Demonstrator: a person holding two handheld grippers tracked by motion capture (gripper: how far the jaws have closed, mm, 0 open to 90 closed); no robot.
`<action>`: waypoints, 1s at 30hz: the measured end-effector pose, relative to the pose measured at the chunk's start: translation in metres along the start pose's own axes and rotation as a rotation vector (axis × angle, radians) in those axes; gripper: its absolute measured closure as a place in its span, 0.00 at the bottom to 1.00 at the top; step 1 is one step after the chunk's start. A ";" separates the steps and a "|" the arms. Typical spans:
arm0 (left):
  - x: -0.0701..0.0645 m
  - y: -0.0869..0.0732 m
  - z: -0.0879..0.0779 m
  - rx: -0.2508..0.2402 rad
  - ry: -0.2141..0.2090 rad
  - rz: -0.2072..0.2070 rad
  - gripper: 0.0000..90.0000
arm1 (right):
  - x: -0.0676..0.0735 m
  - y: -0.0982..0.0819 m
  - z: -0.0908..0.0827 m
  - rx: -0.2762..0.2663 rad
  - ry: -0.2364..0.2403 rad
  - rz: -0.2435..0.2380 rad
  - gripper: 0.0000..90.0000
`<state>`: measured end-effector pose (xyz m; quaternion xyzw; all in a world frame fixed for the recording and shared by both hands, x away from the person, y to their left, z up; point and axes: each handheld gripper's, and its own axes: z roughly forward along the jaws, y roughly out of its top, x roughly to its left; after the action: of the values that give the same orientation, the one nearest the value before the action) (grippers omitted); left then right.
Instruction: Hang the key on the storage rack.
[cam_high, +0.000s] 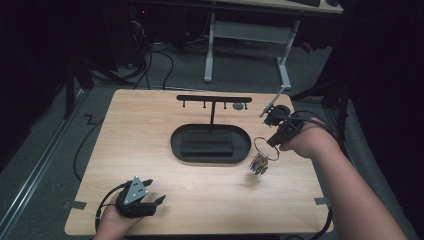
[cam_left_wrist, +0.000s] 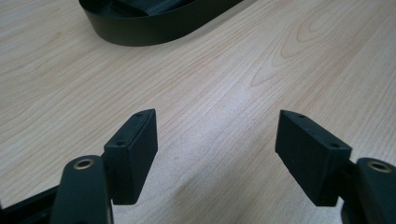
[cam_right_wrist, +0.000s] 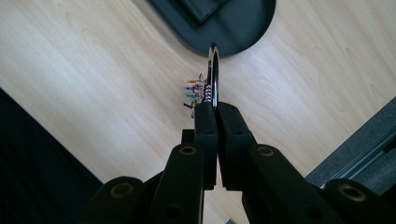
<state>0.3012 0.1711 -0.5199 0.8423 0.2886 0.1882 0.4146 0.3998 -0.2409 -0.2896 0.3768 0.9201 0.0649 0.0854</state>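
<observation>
Ring pickup is done: the right hand-held gripper (cam_high: 274, 142) is seen with its jaws pressed together on a metal ring (cam_high: 262, 145), which is lifted clear of the bench (cam_high: 150, 120). In the right gripper view the ring (cam_right_wrist: 214, 77) is pinched at its near edge by the right hand-held gripper (cam_right_wrist: 216, 108), edge-on to the camera. A bunch of small coloured charms (cam_high: 258, 163) is hung from the ring's lower part, just above the bench surface; whether the charms touch the wood cannot be told.

Hanging is judged as the step left: the black T-shaped stand (cam_high: 214, 100) with small pegs under its bar is bare, apart from one small item near its right end that is too small to identify. The stand rises from an oval black tray (cam_high: 210, 145), just left of the ring.

Orientation: the ring plane is held roughly upright, its free arc pointed toward the tray rim (cam_right_wrist: 243, 44). The long axis of ring plus charms is run top to bottom, charms lowest.

The left hand-held gripper (cam_high: 150, 200) is rested at the near left of the bench, jaws spread wide, nothing between them; bare wood is seen between its pads (cam_left_wrist: 135, 154).
</observation>
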 end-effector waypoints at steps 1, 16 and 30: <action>0.000 0.000 0.000 0.000 0.000 0.000 0.34 | 0.000 0.000 0.000 0.000 0.000 0.000 0.98; 0.003 -0.002 -0.002 -0.002 0.003 -0.012 0.34 | -0.031 0.047 0.007 -0.023 -0.016 0.030 0.98; 0.002 -0.003 -0.002 -0.002 0.005 -0.007 0.34 | -0.048 0.078 0.011 -0.061 -0.009 0.047 0.98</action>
<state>0.3004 0.1748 -0.5210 0.8403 0.2926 0.1891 0.4154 0.4887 -0.2192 -0.2807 0.3959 0.9081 0.0933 0.0997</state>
